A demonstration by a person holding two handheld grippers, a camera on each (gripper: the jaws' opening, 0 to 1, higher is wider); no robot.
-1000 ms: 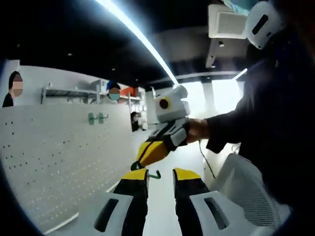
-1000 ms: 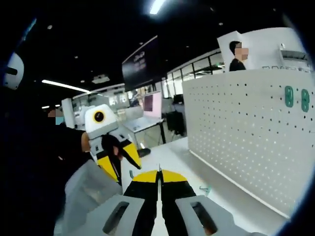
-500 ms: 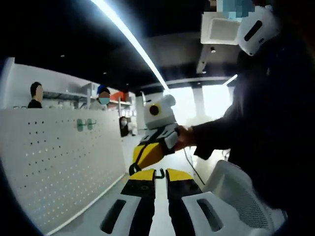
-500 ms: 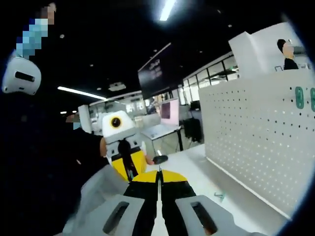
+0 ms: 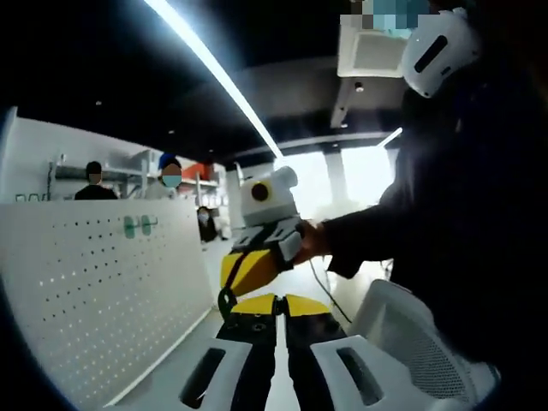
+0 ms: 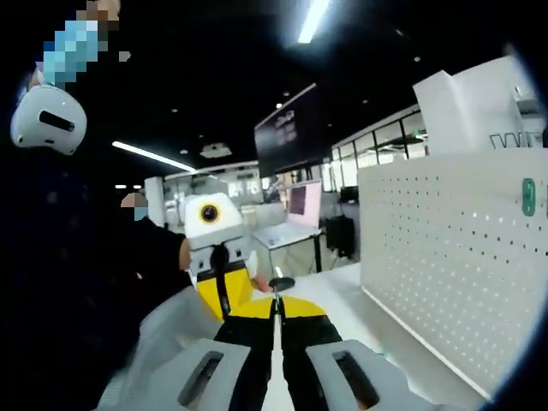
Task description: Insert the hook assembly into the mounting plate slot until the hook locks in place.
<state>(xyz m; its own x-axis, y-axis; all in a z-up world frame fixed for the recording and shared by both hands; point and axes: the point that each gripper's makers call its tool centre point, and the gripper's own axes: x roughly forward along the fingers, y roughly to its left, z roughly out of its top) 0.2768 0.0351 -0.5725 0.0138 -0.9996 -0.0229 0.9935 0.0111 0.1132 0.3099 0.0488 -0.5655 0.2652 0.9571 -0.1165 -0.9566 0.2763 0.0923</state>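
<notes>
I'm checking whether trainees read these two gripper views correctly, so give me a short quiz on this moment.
1. True or false: the white pegboard carries two green hooks near its top edge in the left gripper view.
2. In the right gripper view, the right gripper has its jaws: A) wide open, B) closed together, C) clamped on the pegboard.
3. Fill in: the left gripper has jaw ends coloured ___.
Key: 1 true; 2 B; 3 yellow.
</notes>
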